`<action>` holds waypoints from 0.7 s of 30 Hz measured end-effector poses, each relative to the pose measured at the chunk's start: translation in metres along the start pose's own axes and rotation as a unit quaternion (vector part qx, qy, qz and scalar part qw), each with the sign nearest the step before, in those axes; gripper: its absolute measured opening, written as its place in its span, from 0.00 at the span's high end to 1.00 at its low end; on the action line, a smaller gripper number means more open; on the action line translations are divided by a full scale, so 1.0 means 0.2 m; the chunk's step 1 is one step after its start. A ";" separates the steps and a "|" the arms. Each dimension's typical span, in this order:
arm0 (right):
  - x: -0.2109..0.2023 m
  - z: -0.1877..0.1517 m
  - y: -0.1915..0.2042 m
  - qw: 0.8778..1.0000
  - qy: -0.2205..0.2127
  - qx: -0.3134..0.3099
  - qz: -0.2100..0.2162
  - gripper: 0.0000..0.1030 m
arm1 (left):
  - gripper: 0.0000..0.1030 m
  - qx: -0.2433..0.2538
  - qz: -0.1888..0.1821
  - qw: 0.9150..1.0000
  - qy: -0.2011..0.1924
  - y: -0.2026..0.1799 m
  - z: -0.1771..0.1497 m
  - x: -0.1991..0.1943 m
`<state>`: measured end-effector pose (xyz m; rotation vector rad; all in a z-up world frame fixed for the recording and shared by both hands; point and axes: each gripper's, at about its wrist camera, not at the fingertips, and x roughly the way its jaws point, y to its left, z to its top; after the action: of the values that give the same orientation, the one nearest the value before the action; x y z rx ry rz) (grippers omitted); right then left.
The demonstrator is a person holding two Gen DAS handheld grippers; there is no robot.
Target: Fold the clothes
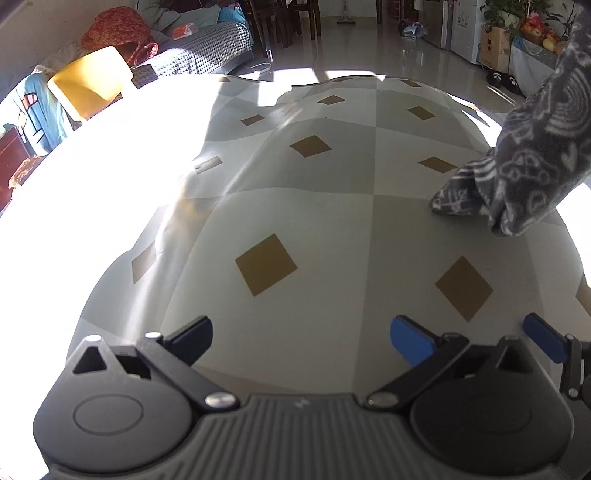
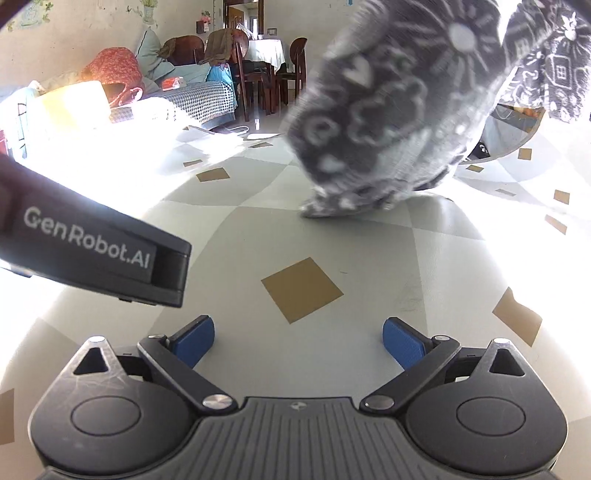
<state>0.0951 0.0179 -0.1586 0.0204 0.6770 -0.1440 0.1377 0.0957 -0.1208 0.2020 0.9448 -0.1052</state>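
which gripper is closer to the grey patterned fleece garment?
Right. The right gripper faces the grey patterned fleece garment ahead; from the left gripper it sits far right. Both open, neither touching.

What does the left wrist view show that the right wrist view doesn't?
Only the left wrist view shows the right gripper's blue fingers at its right edge, and the fruit on a far stand. Only the right wrist view shows the left gripper's body with its GenRobot.AI label and the dining chairs. Both show the grey patterned garment hanging with its lower end on the checked table cover, and open jaws holding nothing.
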 end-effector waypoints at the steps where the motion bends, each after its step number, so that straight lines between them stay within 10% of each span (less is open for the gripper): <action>1: 0.00 0.00 0.01 1.000 0.001 -0.003 -0.003 0.04 | 0.00 0.005 0.004 1.000 -0.004 -0.01 0.00 -0.01; 21: 0.02 0.01 -0.01 1.000 0.001 0.000 0.000 0.02 | 0.00 -0.016 0.014 1.000 -0.009 0.03 0.02 -0.04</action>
<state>0.0987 0.0162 -0.1602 0.0197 0.6794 -0.1442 0.1378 0.1004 -0.1105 0.1835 0.9249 -0.0659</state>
